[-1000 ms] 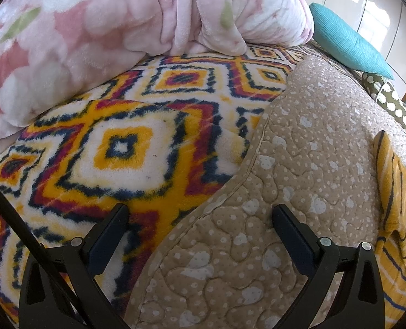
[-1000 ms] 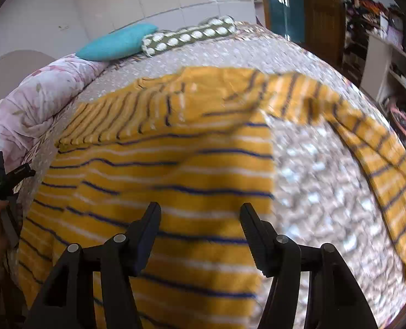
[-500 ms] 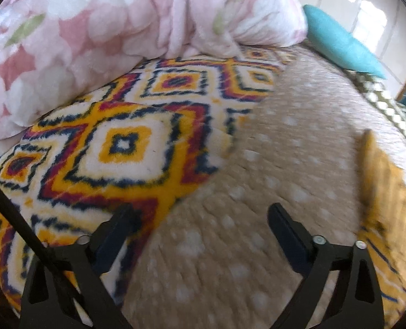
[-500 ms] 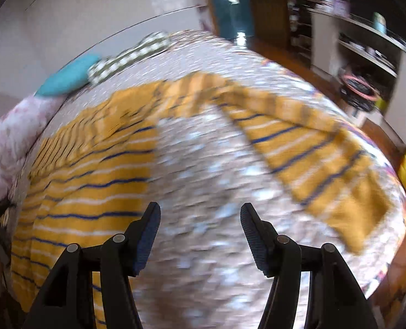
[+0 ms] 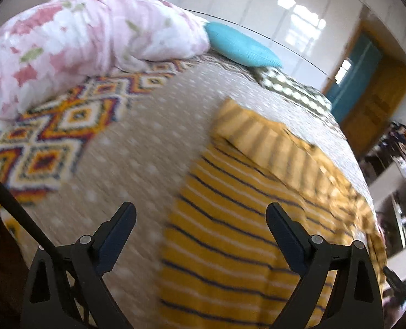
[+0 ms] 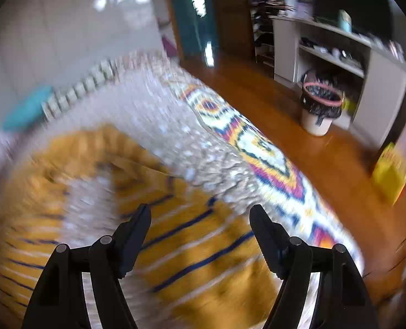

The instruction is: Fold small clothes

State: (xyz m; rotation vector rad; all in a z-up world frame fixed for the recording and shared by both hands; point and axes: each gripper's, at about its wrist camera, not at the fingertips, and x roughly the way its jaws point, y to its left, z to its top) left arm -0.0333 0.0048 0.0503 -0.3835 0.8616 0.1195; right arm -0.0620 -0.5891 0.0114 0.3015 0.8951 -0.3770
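A yellow shirt with thin navy and white stripes (image 5: 230, 235) lies spread on a beige dotted quilt (image 5: 137, 142). My left gripper (image 5: 200, 219) is open and empty, hovering over the shirt's left edge. In the right wrist view the shirt's spread sleeve (image 6: 197, 260) lies under my right gripper (image 6: 200, 220), which is open and empty. That view is blurred by motion.
A pink floral duvet (image 5: 74, 46), a teal pillow (image 5: 238, 45) and a green patterned pillow (image 5: 293, 90) lie at the bed's far end. A bright diamond-pattern blanket (image 5: 52, 142) shows beside the quilt. Right of the bed are a wooden floor (image 6: 307, 126), a bin (image 6: 319, 107) and shelves (image 6: 331, 44).
The left gripper has swung right from the patterned blanket onto the shirt's left edge. The right gripper has swung right from the shirt's body to the sleeve near the bed edge.
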